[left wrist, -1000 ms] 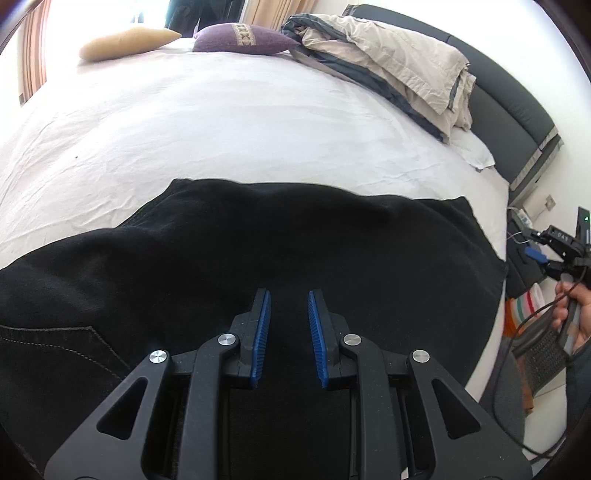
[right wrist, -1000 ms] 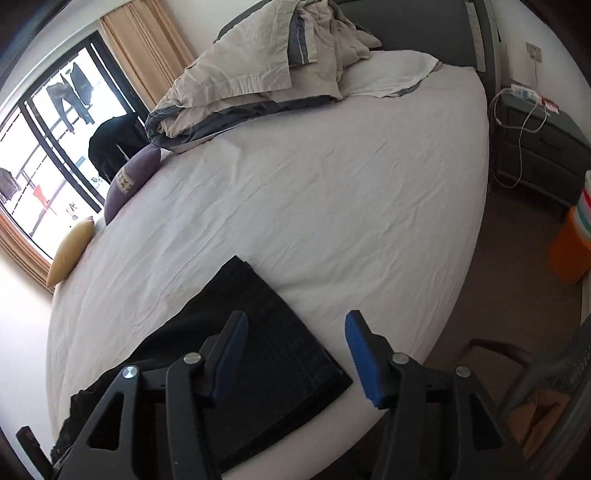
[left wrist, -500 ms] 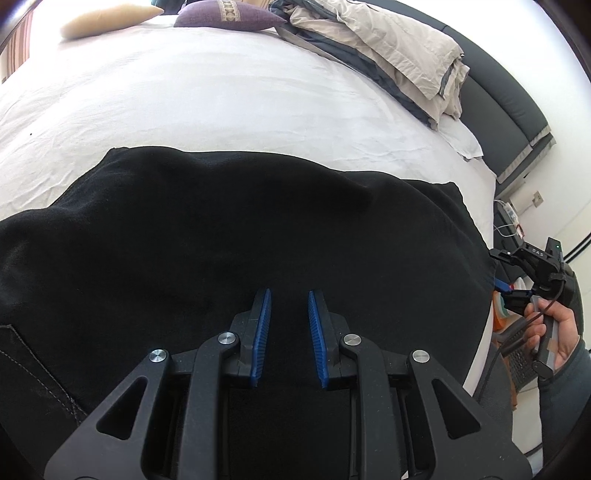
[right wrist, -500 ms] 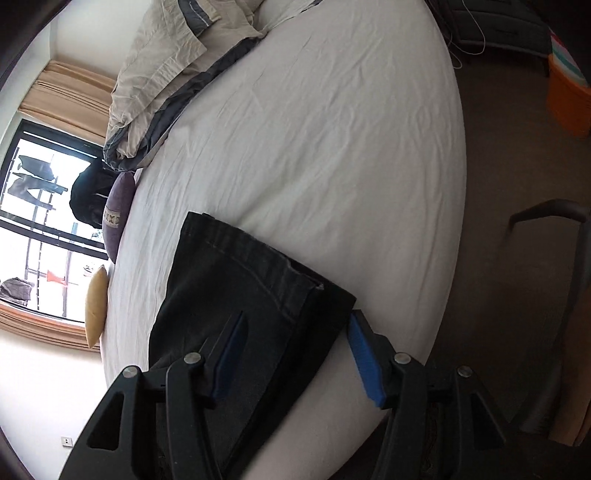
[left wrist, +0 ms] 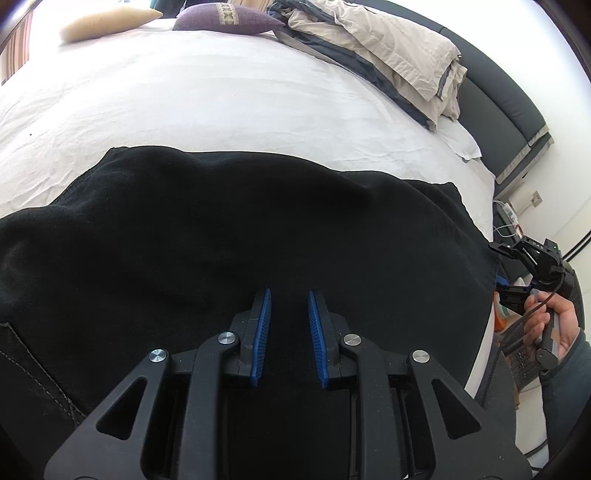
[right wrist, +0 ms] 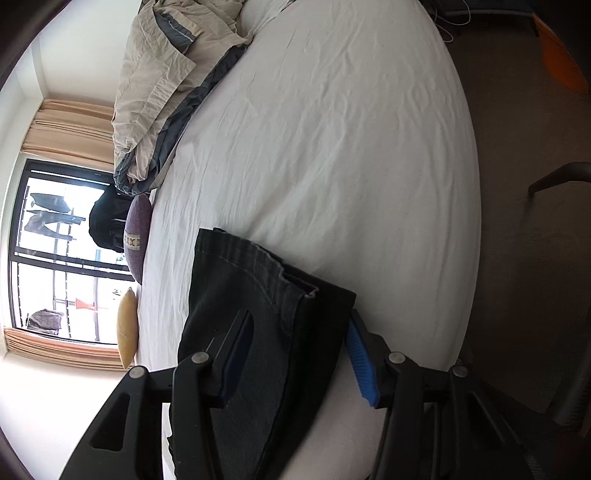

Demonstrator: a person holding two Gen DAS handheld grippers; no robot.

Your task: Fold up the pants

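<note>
place: home bedroom | evidence: bed (left wrist: 240, 92), pillows (left wrist: 229, 22), duvet (right wrist: 159, 74), curtained window (right wrist: 55, 258)

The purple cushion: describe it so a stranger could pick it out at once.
Start at the white bed and go to its far edge by the window. Two cushions lie there; the purple cushion sits between the tan cushion and the crumpled beige duvet, and alone carries a patterned band.

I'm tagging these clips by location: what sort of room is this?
Most likely a bedroom in a home. A wide bed with a white sheet fills the view, a crumpled beige and grey duvet lies against the dark padded headboard, and a purple cushion rests near the curtained window.
</note>
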